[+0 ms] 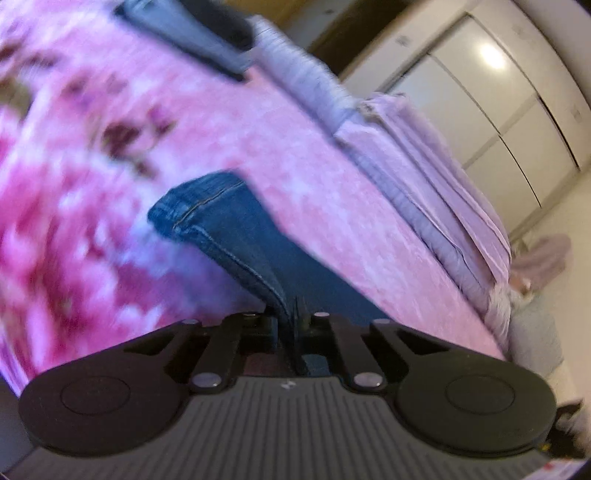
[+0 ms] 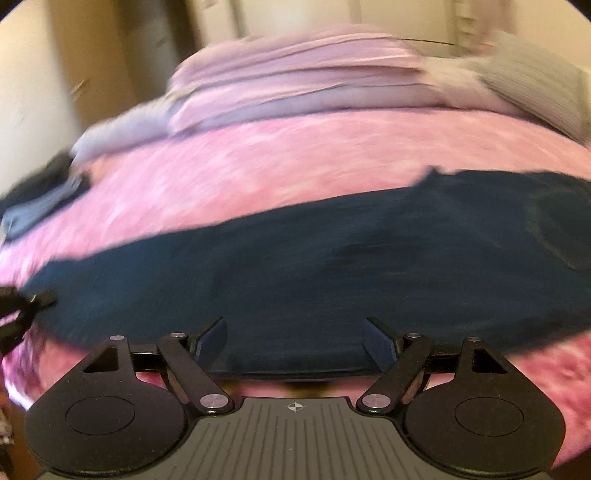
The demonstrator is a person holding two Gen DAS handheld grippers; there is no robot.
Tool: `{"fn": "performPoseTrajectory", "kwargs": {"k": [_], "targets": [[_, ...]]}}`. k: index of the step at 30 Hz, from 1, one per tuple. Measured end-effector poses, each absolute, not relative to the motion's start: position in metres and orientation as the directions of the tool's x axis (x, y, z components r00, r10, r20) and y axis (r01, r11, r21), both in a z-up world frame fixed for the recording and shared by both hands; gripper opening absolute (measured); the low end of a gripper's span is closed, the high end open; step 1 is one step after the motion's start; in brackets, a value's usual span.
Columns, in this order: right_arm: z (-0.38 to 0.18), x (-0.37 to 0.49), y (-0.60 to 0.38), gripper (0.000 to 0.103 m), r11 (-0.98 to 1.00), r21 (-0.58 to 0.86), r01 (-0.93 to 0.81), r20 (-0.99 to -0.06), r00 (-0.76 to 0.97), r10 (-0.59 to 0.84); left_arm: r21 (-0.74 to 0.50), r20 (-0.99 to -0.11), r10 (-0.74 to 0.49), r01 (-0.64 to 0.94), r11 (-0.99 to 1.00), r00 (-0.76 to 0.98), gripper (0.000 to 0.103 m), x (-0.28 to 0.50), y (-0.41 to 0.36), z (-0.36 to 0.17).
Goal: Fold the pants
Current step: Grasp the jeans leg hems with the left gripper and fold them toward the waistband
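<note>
two grippers over blue jeans (image 2: 314, 266) spread on a pink floral bed (image 2: 258, 170).
left gripper (image 1: 290, 325) jaws closed tight, pinching the hem end of a jeans leg. right gripper (image 2: 295, 343) jaws wide apart above the denim, holding nothing. folded lilac blankets (image 2: 295, 81) lie at the bed's far side.

Pants: one pair of blue jeans (image 2: 314, 258), lying across the pink bedspread (image 2: 258, 166).
Bedspreads: one, pink and flowered, under the jeans.
Folded lilac blankets: one stack (image 2: 295, 81), beyond the jeans at the bedspread's far edge.
Dark garments: one (image 1: 192, 29), on the bedspread, well apart from the jeans.
Tools: two, the left tool (image 1: 290, 325) and the right tool (image 2: 295, 343), both at the jeans.
Grey pillows: one (image 2: 535, 85), beside the blanket stack.
</note>
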State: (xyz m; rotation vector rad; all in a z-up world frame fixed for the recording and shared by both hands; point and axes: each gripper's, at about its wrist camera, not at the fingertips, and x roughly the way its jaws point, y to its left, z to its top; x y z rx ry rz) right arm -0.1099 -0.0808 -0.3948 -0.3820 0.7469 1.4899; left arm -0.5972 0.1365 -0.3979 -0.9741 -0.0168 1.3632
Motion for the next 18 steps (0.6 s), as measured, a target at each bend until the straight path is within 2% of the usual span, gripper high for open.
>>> {"fn": "performPoseTrajectory", "kwargs": {"k": [5, 11, 14, 18], "targets": [[-0.385, -0.061, -0.099, 0.077, 0.206, 0.269, -0.941, -0.641, -0.015, 0.768, -0.389, -0.468, 0.855, -0.921, 0.030, 0.226, 0.004, -0.555, 0.134, -0.360], [-0.384, -0.025, -0.118, 0.077, 0.282, 0.288, -0.915, -0.637, 0.037, 0.770, -0.330, -0.502, 0.848, -0.944, -0.006, 0.171, 0.003, -0.535, 0.139, -0.349], [-0.383, -0.005, -0.128, 0.077, 0.330, 0.298, -0.896, -0.629, 0.075, 0.773, -0.252, -0.450, 0.871, -0.964, 0.088, 0.197, 0.003, -0.507, 0.132, -0.328], [-0.379, 0.024, -0.141, 0.077, 0.399, 0.328, -0.856, -0.617, 0.126, 0.777, -0.137, -0.340, 0.878, -0.942, 0.308, 0.337, 0.003, -0.438, 0.111, -0.297]]}}
